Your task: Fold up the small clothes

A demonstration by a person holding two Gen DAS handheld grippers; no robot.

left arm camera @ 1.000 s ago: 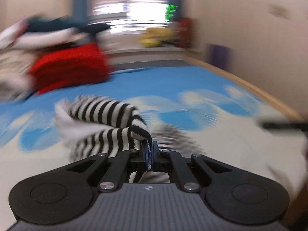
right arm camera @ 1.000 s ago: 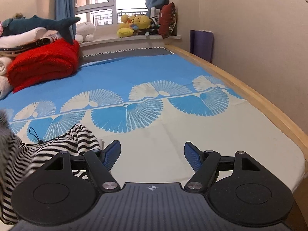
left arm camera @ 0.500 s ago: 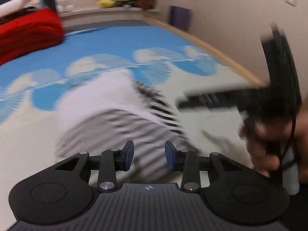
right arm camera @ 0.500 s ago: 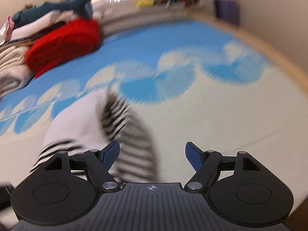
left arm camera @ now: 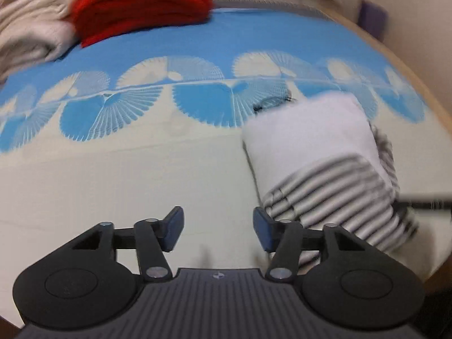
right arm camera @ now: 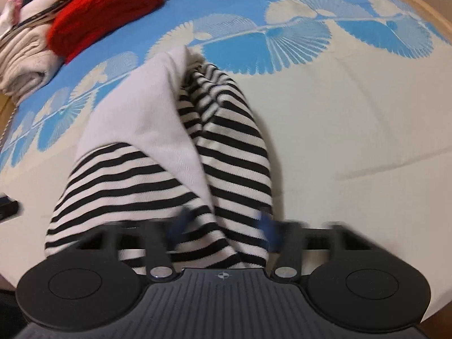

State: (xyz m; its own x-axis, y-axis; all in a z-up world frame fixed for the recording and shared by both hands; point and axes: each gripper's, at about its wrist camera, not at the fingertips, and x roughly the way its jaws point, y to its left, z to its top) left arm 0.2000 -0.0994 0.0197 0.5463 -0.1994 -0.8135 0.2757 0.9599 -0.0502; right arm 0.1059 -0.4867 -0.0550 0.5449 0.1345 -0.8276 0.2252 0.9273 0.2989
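A black-and-white striped garment [left arm camera: 325, 155] lies folded on the bed, its white inside turned up. My left gripper [left arm camera: 217, 228] hangs over bare bedspread to the garment's left. Its jaws are opening and nothing is between them. In the right wrist view the striped garment [right arm camera: 158, 175] fills the middle. My right gripper [right arm camera: 223, 223] is low over its near end, with blurred jaws closing and a bunched striped fold pressed between the fingers [right arm camera: 265, 223]. A dark blurred bar [left arm camera: 418, 204] at the garment's right side is part of the right gripper.
A red folded blanket [left arm camera: 141, 2] and beige folded cloth [left arm camera: 28, 36] are stacked at the far left of the bed. The blue and cream bedspread [left arm camera: 141, 169] covers the bed. A wooden bed edge [left arm camera: 423, 84] runs along the right. A thin black cord [left arm camera: 271, 103] lies behind the garment.
My left gripper let go of the striped garment, opened and swung away to its left. My right gripper dropped onto the garment, and its jaws closed in on a fold.
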